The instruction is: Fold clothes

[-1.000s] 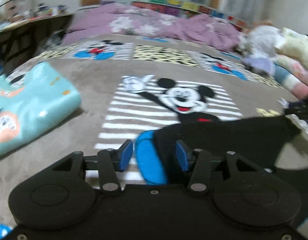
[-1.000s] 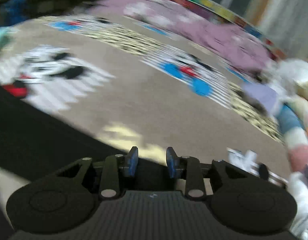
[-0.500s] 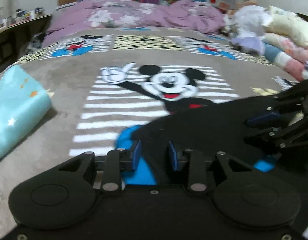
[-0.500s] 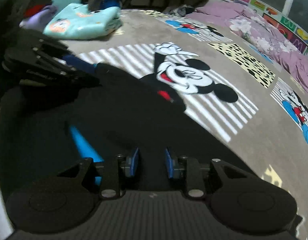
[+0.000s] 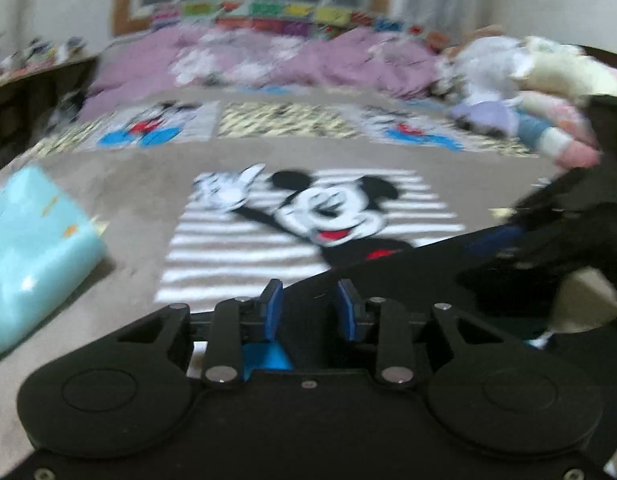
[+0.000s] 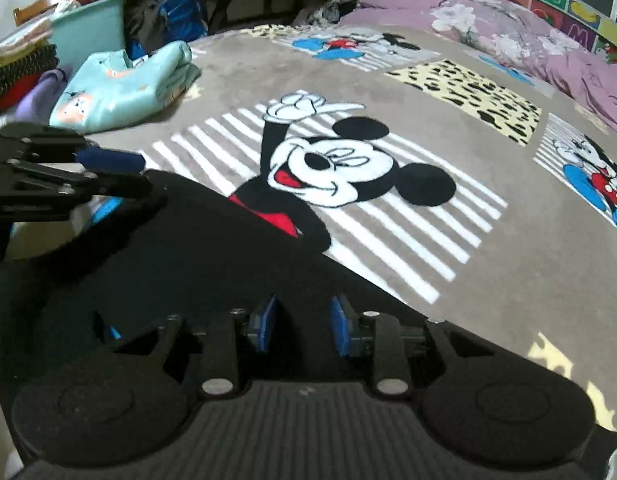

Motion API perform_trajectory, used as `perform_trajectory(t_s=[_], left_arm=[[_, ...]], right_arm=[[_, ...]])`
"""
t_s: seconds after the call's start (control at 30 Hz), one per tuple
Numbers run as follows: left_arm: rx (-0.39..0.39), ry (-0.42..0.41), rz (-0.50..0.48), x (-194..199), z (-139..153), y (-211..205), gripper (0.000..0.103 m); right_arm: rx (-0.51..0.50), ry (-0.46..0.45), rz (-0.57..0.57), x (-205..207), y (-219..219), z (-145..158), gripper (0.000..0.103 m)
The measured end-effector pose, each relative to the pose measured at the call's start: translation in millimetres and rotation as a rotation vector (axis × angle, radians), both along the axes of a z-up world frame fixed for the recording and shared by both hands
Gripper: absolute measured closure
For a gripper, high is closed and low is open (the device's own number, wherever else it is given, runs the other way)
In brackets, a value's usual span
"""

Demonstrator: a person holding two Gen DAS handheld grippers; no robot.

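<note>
A black garment point(image 5: 408, 280) lies spread over the lower part of a grey Mickey Mouse blanket point(image 5: 140, 184). In the left wrist view my left gripper point(image 5: 308, 312) has its blue pads closed on the garment's near edge. My right gripper point(image 5: 476, 256) shows blurred at the right, gripping the same cloth. In the right wrist view the black garment point(image 6: 188, 260) fills the lower left, and my right gripper point(image 6: 302, 328) is shut on its edge. My left gripper point(image 6: 148, 182) reaches in from the left, pinching a raised corner.
A folded teal garment point(image 6: 124, 88) lies at the blanket's left edge, beside a teal bin point(image 6: 88, 28) heaped with clothes. A purple duvet point(image 6: 528, 32) lies bunched along the far side. Soft toys and rolled blankets point(image 5: 540, 80) are piled at the right.
My left jaws narrowed onto the black cloth. My right gripper swung round from facing the far side to facing the Mickey print, and came close to the left gripper.
</note>
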State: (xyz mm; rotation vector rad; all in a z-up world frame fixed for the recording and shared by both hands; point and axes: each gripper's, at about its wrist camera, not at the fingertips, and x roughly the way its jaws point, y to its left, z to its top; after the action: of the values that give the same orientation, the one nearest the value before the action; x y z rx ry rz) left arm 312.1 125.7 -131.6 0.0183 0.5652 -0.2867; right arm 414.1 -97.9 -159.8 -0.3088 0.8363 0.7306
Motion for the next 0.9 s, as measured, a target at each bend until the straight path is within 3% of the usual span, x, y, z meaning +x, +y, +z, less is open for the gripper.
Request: perform_trajectory(t_s=[0.17, 0.3, 0.5, 0.67, 0.9], left_arm=[[0.204, 0.042, -0.006, 10.6, -25.7, -29.0, 0.074], [0.201, 0.046, 0.034, 16.6, -27.8, -28.5, 0.073], [0.131, 0.062, 0.045, 13.2, -19.5, -17.3, 0.074], [0.074, 0.032, 0.12, -10.9, 7.7, 4.0, 0.065], [-0.225, 0.123, 0.266, -54.8, 18.1, 51.9, 0.062]], right_arm=[[0.0, 0.033, -0.056, 23.9, 4.5, -10.6, 0.072], [-0.014, 0.042, -0.068, 28.8, 8.5, -11.5, 0.072], [0.012, 0.026, -0.133, 6.7, -9.7, 7.4, 0.072], [0.217, 0.03, -0.286, -46.3, -79.6, 37.8, 0.069], [0.403, -0.016, -0.569, -150.0, -184.1, 35.5, 0.059]])
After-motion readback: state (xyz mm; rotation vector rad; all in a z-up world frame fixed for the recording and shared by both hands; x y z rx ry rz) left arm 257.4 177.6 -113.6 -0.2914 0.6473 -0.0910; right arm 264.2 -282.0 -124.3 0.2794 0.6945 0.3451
